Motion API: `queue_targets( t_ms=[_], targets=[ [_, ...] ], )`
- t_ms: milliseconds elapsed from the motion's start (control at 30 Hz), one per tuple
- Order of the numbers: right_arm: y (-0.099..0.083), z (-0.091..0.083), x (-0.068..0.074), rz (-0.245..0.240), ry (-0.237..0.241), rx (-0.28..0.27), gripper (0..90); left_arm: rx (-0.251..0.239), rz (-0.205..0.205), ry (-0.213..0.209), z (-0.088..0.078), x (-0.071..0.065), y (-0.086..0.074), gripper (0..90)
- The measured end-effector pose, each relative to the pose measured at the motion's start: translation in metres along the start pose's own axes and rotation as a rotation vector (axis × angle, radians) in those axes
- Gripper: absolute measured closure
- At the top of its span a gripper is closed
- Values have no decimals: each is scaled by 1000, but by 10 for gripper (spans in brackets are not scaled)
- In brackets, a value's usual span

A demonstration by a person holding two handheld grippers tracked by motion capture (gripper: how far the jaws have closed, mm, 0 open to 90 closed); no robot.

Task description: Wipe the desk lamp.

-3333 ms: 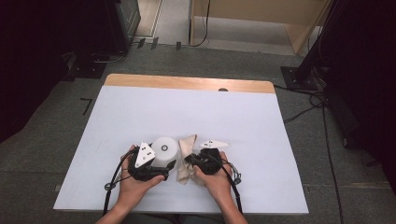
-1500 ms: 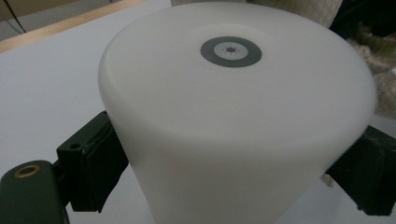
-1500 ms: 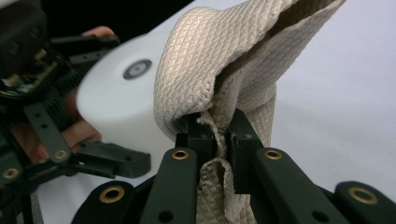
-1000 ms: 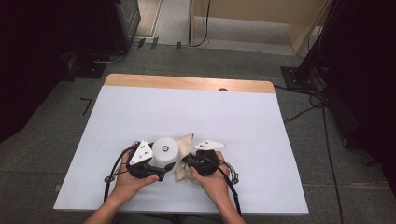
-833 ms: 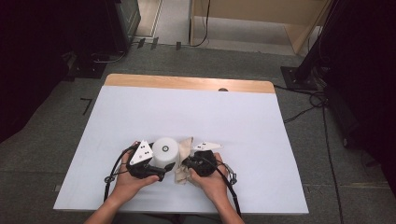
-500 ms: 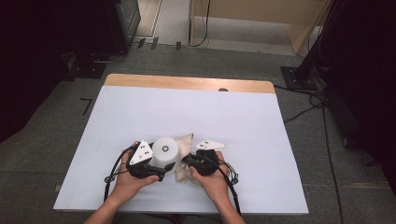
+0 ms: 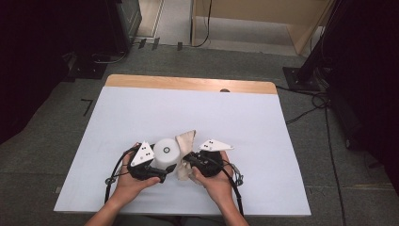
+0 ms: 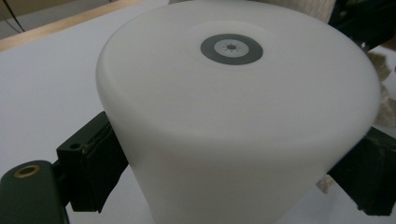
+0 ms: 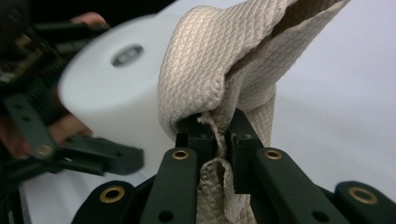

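Note:
A white cup (image 7: 165, 151) stands upside down on the white table, a grey ring mark (image 8: 231, 49) on its upturned base. My left gripper (image 7: 160, 174) is shut on the cup (image 8: 233, 121), its black pads (image 8: 95, 161) pressing the wall from both sides. A beige woven cloth (image 7: 185, 141) rises against the cup's right side. My right gripper (image 7: 187, 161) is shut on the cloth (image 9: 215, 70), the jaws pinching a fold low down while the rest bunches above them. In the right gripper view the cup (image 9: 112, 88) and the left gripper (image 9: 65, 144) lie just to the left.
The white table top (image 7: 188, 113) has a wooden strip (image 7: 188, 84) along its far edge. Cables (image 7: 306, 113) trail over the grey floor to the right, near a black stand (image 7: 301, 75). Dark equipment (image 7: 70, 28) stands at the far left.
My right gripper has risen slightly with the cloth in it. The left gripper and the cup have stayed in place.

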State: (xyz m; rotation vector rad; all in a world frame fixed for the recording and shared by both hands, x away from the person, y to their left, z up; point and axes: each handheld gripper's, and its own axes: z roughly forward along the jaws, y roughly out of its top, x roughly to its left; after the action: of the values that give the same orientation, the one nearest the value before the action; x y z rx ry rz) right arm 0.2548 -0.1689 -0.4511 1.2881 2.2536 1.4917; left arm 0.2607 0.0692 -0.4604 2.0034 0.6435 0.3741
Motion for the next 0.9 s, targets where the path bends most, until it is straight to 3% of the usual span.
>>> queue_targets(
  t_ms=[200,467,633,900],
  targets=[
    [-14,18,-11,63,-8,89,832,0,1,0,0,0,0,85],
    [-25,31,-18,96,-17,153,832,0,1,1,0,0,0,85],
    [-22,28,-15,85,-27,136,832,-1,0,-1,0,0,0,85],
    [-1,2,-3,42,9,5,832,-2,0,-1,0,0,0,85]
  ],
)
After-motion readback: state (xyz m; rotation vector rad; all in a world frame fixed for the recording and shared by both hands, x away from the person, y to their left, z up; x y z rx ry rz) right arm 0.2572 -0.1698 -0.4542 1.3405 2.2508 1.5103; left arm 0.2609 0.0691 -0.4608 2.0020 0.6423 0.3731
